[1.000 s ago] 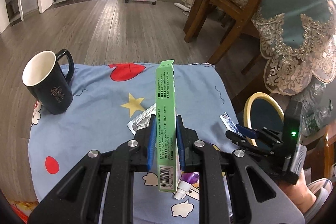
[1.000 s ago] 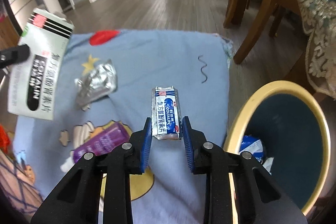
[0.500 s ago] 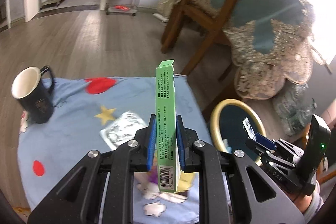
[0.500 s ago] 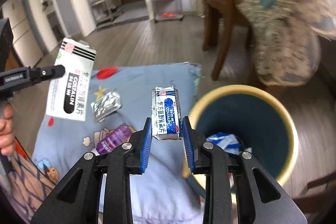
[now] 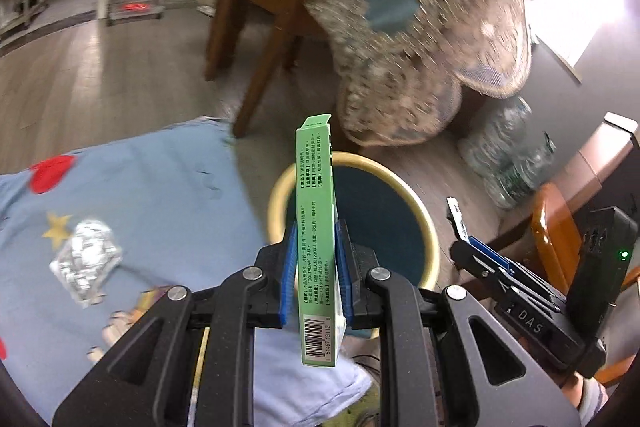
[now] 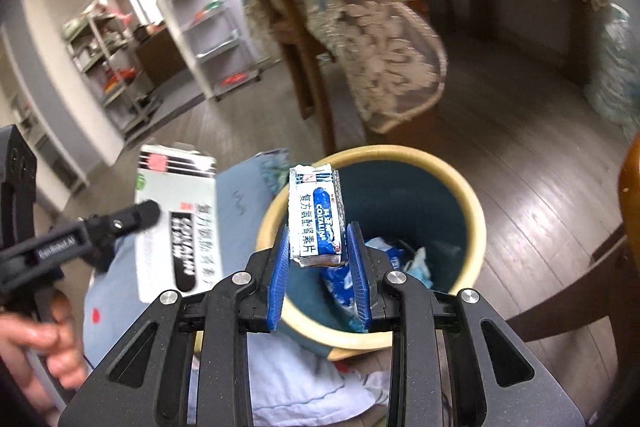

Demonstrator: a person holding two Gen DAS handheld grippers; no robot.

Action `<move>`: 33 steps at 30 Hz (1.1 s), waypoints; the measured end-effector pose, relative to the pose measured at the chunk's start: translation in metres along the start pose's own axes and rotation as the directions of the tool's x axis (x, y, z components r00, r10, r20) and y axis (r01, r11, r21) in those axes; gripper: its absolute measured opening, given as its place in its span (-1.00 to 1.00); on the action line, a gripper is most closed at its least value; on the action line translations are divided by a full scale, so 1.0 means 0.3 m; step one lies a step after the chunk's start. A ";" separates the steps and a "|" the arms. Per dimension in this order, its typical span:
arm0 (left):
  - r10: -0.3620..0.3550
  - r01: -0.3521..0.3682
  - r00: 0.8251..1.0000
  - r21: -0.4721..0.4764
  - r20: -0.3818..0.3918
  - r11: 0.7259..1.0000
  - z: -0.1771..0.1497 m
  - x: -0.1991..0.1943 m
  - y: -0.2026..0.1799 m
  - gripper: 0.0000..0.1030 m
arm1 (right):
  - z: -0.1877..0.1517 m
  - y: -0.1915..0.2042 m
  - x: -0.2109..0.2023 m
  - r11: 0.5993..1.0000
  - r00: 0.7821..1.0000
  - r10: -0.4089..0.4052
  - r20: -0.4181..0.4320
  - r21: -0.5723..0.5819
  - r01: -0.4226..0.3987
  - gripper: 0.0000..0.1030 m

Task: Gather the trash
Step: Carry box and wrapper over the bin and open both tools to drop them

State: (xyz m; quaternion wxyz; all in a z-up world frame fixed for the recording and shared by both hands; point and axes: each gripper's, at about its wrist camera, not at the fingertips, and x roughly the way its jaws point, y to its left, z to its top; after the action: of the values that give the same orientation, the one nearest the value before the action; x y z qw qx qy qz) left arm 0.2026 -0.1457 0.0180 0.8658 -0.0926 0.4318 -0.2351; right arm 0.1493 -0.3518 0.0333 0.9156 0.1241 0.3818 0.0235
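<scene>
From my left wrist camera, my left gripper (image 5: 316, 267) is clamped on the green medicine box (image 5: 317, 239) — upright, edge-on, in front of the yellow-rimmed bin (image 5: 280, 183). A crumpled foil blister (image 5: 86, 261) lies on the blue cloth (image 5: 160, 195) near its left edge.

From my right wrist camera, my right gripper (image 6: 319, 267) pinches the blue-and-white sachet (image 6: 318, 217) over the bin's (image 6: 472, 203) near rim — wrappers lie inside. The box (image 6: 176, 223) hangs at left.

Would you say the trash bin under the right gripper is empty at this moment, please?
No, the right wrist view shows blue and white wrappers lying inside the trash bin.
</scene>
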 end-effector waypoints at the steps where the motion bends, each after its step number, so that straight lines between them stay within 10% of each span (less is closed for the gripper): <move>1: -0.002 0.002 1.000 0.012 -0.015 1.000 -0.002 0.035 -0.023 -0.66 | 0.001 -0.006 0.002 1.000 1.000 -0.007 0.001 0.007 0.007 -0.42; 14: -0.014 0.013 0.991 -0.011 -0.135 1.000 -0.015 0.297 -0.070 -0.60 | -0.011 -0.103 0.040 0.992 0.999 -0.022 -0.023 0.125 0.024 -0.42; 33: 0.030 -0.032 0.998 -0.048 -0.047 0.998 0.024 0.132 0.052 0.34 | -0.027 -0.096 0.133 0.992 0.994 -0.065 -0.088 0.099 0.073 -0.41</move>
State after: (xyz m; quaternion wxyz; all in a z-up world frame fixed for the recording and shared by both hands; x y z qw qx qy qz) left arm 0.2339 -0.1516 -0.0111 0.8567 -0.1018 0.4586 -0.2132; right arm 0.1704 -0.3723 -0.0068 0.8913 0.1564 0.4251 -0.0224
